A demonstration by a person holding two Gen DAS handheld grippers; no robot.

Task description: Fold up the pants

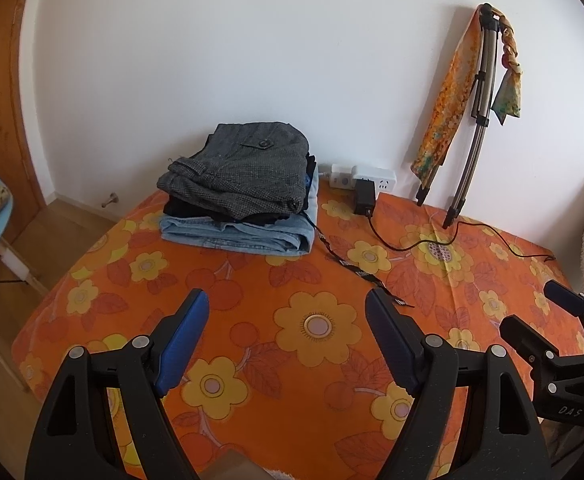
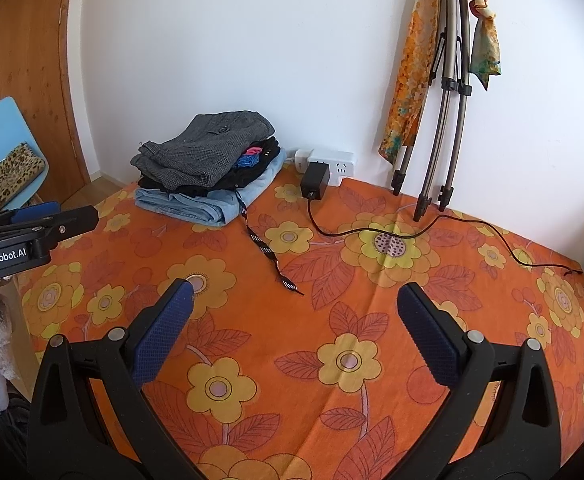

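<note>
Two grippers hover with fingers spread wide and holding nothing over a surface [image 2: 372,320] covered in orange cloth printed with yellow flowers. At its far left corner sits a stack of folded pants [image 1: 240,196]: speckled grey wool on top, black fabric beneath, pale denim lowest. A patterned lace [image 2: 266,252] trails from it. The left gripper [image 1: 288,312] and right gripper [image 2: 294,300] have black frames with textured blue pads.

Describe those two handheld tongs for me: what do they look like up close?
Both the left tongs and right tongs are matte black plastic, with silver rivets at the joints and two tapered fingers faced with textured blue pads. One body reads "GenRobot.AI" in white; the other shows "DAS". No cables show.
</note>
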